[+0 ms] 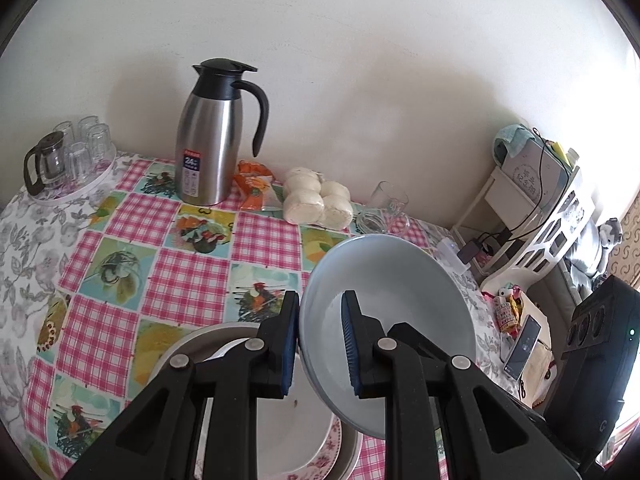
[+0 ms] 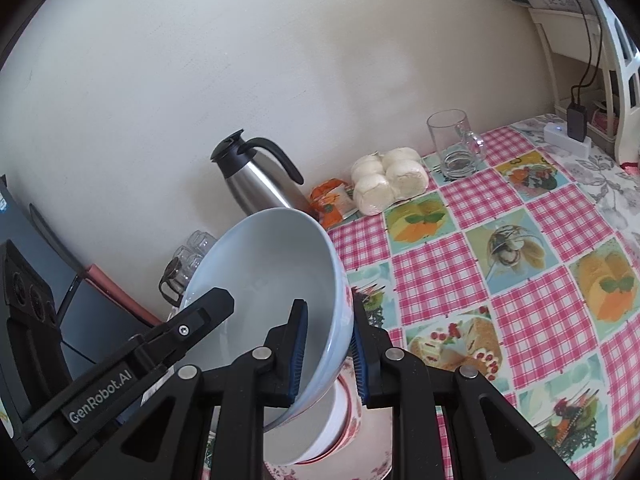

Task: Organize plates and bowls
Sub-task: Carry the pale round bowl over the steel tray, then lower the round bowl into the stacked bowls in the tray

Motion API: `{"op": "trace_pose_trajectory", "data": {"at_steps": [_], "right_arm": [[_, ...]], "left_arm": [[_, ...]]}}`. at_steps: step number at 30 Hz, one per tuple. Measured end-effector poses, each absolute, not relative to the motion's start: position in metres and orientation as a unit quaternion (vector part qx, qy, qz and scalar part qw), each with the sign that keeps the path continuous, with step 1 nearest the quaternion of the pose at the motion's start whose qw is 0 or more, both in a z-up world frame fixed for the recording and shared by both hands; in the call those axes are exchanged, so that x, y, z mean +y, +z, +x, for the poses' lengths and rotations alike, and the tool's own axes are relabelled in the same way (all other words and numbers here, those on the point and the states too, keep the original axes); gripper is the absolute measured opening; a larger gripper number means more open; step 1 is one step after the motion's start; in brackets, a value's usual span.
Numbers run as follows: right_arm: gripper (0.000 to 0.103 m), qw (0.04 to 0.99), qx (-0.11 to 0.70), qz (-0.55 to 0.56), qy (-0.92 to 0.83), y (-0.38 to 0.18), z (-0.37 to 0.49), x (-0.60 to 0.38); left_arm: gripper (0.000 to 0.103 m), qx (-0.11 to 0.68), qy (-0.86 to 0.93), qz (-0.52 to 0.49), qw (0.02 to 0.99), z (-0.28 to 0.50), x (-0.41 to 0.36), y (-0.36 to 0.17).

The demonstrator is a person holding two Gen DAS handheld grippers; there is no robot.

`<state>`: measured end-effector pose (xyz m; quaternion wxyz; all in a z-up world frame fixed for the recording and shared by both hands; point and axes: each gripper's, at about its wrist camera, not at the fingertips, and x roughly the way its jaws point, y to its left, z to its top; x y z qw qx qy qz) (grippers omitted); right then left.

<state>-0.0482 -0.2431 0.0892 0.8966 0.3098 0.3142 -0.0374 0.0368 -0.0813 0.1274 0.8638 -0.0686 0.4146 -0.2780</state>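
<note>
A pale blue bowl [image 1: 396, 304] is held tilted in the air between both grippers. My left gripper [image 1: 320, 344] is shut on its left rim, one pad inside and one outside. My right gripper [image 2: 328, 354] is shut on the opposite rim of the same bowl [image 2: 272, 280]. The left gripper's finger also shows in the right wrist view [image 2: 200, 312]. Below the bowl lies a stack of plates [image 1: 296, 432], white with a pink floral rim over a grey one. In the right wrist view a red-patterned bowl [image 2: 344, 412] sits on a floral plate [image 2: 372, 456] under the blue bowl.
The table has a pink checked cloth [image 1: 188, 280]. At its back stand a steel thermos jug [image 1: 208, 136], a bag of white buns [image 1: 318, 200], an orange packet [image 1: 254, 188] and a glass mug [image 2: 454, 146]. A tray of glasses [image 1: 68, 160] is far left. A white shelf [image 1: 536, 216] stands right.
</note>
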Motion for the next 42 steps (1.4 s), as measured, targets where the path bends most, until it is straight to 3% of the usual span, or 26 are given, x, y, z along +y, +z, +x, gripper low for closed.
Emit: {"op": "trace_pose_trajectory", "data": {"at_steps": [18,42], "right_arm": [[0.023,0.877,0.386,0.285,-0.02,0.047,-0.031,-0.192],[0.023,0.868,0.42,0.264,-0.027,0.031,-0.027,-0.178]], "left_arm": [[0.02,0.488,-0.23,-0.111,0.834,0.042,-0.03,0.075],[0.021,0.512,-0.211,-0.106,0.826,0.042,-0.024,0.063]]}}
